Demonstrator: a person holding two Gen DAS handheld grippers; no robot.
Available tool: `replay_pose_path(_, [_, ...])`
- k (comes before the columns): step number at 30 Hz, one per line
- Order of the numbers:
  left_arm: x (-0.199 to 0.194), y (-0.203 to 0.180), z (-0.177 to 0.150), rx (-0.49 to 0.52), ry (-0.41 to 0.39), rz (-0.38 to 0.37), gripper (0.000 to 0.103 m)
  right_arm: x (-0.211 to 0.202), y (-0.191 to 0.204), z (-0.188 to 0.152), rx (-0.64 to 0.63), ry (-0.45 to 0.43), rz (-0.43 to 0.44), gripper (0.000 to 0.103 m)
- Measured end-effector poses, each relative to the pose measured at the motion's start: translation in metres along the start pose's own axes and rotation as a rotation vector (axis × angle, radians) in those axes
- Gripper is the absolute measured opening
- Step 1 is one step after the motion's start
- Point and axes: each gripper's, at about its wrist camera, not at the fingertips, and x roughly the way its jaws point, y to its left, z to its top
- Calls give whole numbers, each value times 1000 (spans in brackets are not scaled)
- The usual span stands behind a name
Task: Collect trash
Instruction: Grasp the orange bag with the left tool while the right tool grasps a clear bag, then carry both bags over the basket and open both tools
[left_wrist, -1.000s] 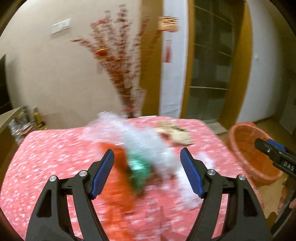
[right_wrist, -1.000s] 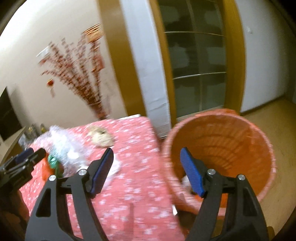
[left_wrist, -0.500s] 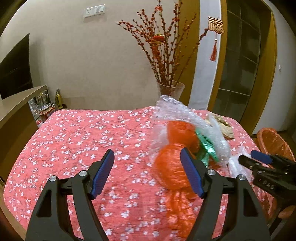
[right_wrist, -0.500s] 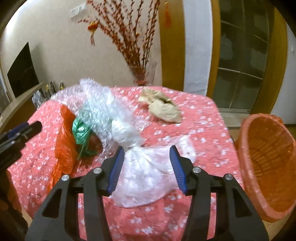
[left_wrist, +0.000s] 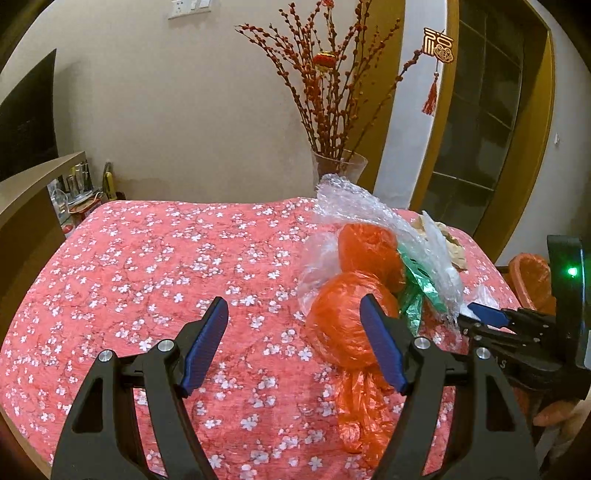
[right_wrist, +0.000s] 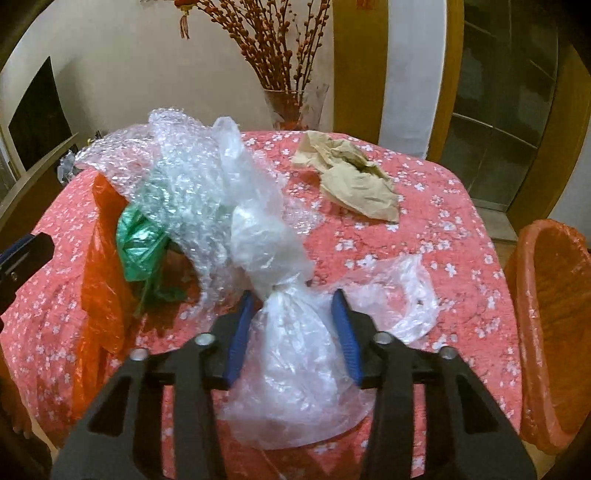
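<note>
A heap of trash lies on the red flowered table (left_wrist: 166, 266): bubble wrap (right_wrist: 181, 173), an orange plastic bag (left_wrist: 343, 328), a green bag (right_wrist: 138, 243), a clear knotted plastic bag (right_wrist: 291, 354) and crumpled brown paper (right_wrist: 351, 181). My right gripper (right_wrist: 293, 314) is open, its jaws on either side of the clear bag near its knot. My left gripper (left_wrist: 295, 332) is open and empty, with the orange bag just behind its right finger. The right gripper also shows in the left wrist view (left_wrist: 487, 317).
An orange basket (right_wrist: 546, 314) stands on the floor beside the table's right edge. A glass vase (right_wrist: 295, 107) with red branches stands behind the table's far edge. A shelf with small items is at the left (left_wrist: 44, 184).
The right gripper has swung from the basket to the table, moved in over the clear bag and narrowed its jaws. The left gripper has shifted left of the heap.
</note>
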Motion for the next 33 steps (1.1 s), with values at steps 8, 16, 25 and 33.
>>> replay_pose_path(8, [7, -10, -3, 15, 25, -28, 74, -7, -28, -10, 78, -7, -17, 11])
replay_pose_path(16, [17, -29, -1, 55, 43, -39, 78, -19, -42, -22, 117, -26, -20, 10])
replay_pose_path(25, [42, -44, -7, 113, 126, 19, 77, -28, -42, -30, 119, -32, -1, 10])
replay_pose_path(33, [43, -32, -8, 66, 159, -18, 34, -37, -41, -33, 119, -41, 4, 10])
